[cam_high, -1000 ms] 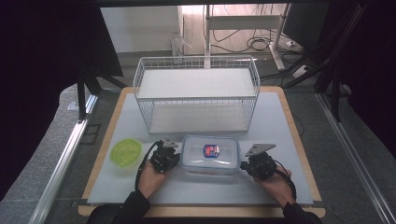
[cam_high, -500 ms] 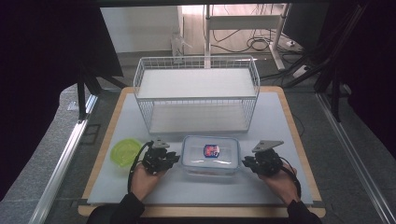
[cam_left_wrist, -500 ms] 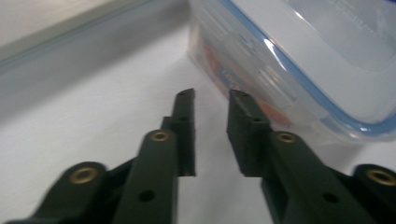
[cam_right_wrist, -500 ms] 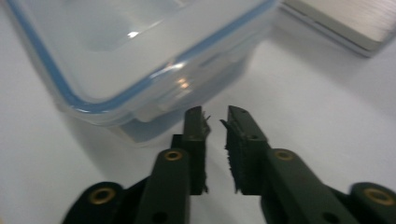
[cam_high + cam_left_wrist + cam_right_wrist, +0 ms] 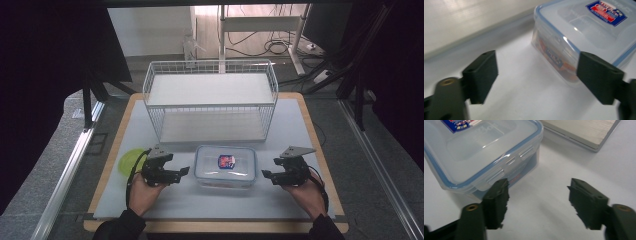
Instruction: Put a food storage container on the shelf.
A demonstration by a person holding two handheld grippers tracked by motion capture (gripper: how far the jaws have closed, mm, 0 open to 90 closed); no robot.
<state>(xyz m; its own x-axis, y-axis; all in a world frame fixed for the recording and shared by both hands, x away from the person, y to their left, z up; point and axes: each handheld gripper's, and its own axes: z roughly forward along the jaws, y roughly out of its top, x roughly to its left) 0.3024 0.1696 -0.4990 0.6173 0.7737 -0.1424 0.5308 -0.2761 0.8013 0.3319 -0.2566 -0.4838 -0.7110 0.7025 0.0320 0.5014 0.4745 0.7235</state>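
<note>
Flanking the clear rectangular plastic container with a blue-rimmed snap lid (image 5: 225, 166), the left gripper (image 5: 176, 172) and right gripper (image 5: 266, 174) have just been opening; both are released, with nothing between their jaws. The container sits between them, just beside each. Beyond it stands a white wire shelf rack (image 5: 210, 100); outside the left gripper lies a round yellow-green lid (image 5: 128, 161).

One clear lidded container (image 5: 225, 166) sits between the two grippers' jaws, one white wire rack (image 5: 210, 101) beyond them, one green lid (image 5: 131, 161) outside the left jaws.
</note>
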